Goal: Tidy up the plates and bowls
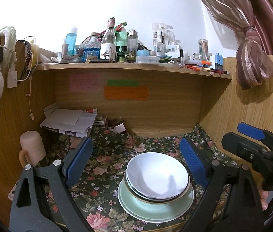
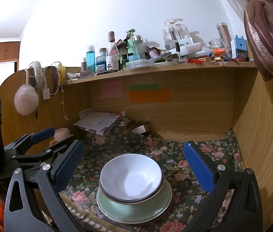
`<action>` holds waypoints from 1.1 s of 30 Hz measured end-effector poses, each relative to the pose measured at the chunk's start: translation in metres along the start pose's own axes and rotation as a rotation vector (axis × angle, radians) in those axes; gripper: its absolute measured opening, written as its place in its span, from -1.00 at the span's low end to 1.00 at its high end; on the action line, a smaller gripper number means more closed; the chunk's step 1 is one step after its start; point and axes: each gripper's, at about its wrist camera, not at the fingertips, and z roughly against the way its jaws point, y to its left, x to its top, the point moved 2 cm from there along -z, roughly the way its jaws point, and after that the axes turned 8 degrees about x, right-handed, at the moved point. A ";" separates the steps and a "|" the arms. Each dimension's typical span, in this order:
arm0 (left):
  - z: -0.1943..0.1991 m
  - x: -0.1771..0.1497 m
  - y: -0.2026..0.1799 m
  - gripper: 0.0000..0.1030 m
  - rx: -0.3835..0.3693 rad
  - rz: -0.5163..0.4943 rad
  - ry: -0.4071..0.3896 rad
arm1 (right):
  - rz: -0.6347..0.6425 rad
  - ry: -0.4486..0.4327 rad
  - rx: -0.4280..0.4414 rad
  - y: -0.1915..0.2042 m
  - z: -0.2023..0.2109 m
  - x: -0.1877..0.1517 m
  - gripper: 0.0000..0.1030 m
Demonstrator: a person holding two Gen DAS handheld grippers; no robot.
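Wooden desk alcove [image 1: 155,119] covered by floral cloth [image 1: 105,154]; cluttered shelf [image 1: 132,65] above. White bowls [image 1: 156,176] nested on green plates [image 1: 152,208], stack set at front edge of cloth. Left gripper [image 1: 136,160] and right gripper [image 2: 134,166] spread wide, nothing grasped, stack untouched between fingers. Stacking judged complete; no loose dishes seen.

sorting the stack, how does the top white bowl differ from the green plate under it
The white bowl is deep with raised sides; the green plate is nearly flat. The bowl is white inside, the plate pale green. The plate is wider, its rim showing all round the bowls above it. The bowl tops the stack; the plate lies near its bottom. Both are round and empty.
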 end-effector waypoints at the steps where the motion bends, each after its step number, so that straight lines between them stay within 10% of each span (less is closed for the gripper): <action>1: 0.000 0.000 0.000 0.81 0.000 0.000 0.000 | -0.001 0.001 0.001 0.000 -0.001 0.000 1.00; 33: -0.001 0.003 -0.006 0.84 0.007 0.017 -0.007 | -0.025 0.004 0.003 0.002 -0.004 -0.001 1.00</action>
